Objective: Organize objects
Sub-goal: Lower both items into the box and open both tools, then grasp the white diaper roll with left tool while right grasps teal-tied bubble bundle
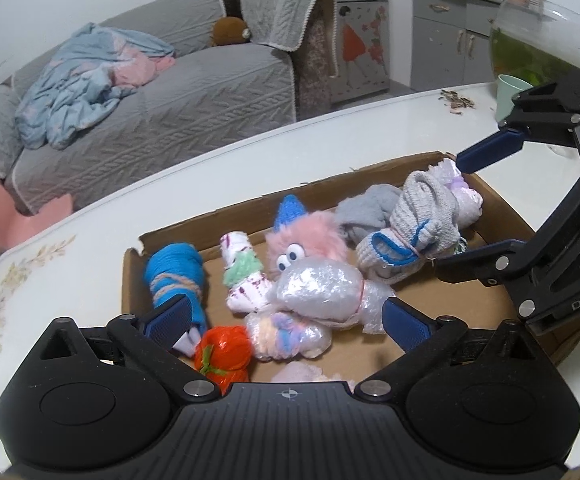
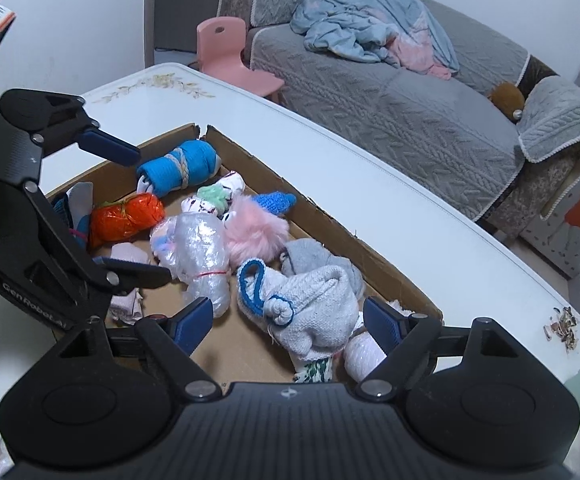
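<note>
Soft bundles crowd the cardboard box (image 1: 177, 226); a sofa (image 1: 193, 96) probably sits just beyond.

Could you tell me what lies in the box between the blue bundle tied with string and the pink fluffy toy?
In the left wrist view, a white roll with a mint-green band lies between the blue bundle and the pink fluffy toy.
</note>
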Tool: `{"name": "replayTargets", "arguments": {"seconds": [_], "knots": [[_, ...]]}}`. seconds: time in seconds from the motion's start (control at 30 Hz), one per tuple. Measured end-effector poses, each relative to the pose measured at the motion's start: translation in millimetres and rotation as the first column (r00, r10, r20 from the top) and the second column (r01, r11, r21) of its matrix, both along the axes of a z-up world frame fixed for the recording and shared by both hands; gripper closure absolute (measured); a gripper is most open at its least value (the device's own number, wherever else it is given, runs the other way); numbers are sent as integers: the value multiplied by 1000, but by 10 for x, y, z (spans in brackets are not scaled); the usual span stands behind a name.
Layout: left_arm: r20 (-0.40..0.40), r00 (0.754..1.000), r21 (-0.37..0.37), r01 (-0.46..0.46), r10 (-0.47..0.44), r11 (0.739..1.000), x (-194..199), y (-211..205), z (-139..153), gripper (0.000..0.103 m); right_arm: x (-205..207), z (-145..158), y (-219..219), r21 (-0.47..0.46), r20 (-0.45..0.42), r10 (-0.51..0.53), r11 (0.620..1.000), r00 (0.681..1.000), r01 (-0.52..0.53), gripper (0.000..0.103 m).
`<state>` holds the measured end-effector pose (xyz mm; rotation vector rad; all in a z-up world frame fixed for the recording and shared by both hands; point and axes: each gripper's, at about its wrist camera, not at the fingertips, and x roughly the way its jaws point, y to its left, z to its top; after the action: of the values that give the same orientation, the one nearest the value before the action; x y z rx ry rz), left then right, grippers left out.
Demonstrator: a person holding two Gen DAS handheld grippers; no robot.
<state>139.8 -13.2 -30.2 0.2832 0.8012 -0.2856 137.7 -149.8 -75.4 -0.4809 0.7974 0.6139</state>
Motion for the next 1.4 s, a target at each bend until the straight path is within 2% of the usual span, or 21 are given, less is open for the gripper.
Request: {"name": "replayTargets", "arguments": {"seconds": [0.63,0.93,1.1,1.27,1.4], "knots": [[20,999,-35,-31,31,999,-336,167,167,1,-271,104,-32,14,20,-8,1000,1000,8,17],[27,995,-103,-92,95,990,-996,502,149,1,-760,158,-254,94,41,-27,995,999,23,16],[17,991,-166,-130,135,977,-1534,623,64,1,-1140,178,-357,139,57,-27,990,998,19,14],[-39,991,-253,-134,128,958,-2036,575,-50,1,-1562,103,-405,200,35,-18,980,999,11,11],[-91,991,-295,-123,100,948,-2203,443,-147,1,-1785,-33,-369,215,-19,-10,977,1000,14,11]]}}
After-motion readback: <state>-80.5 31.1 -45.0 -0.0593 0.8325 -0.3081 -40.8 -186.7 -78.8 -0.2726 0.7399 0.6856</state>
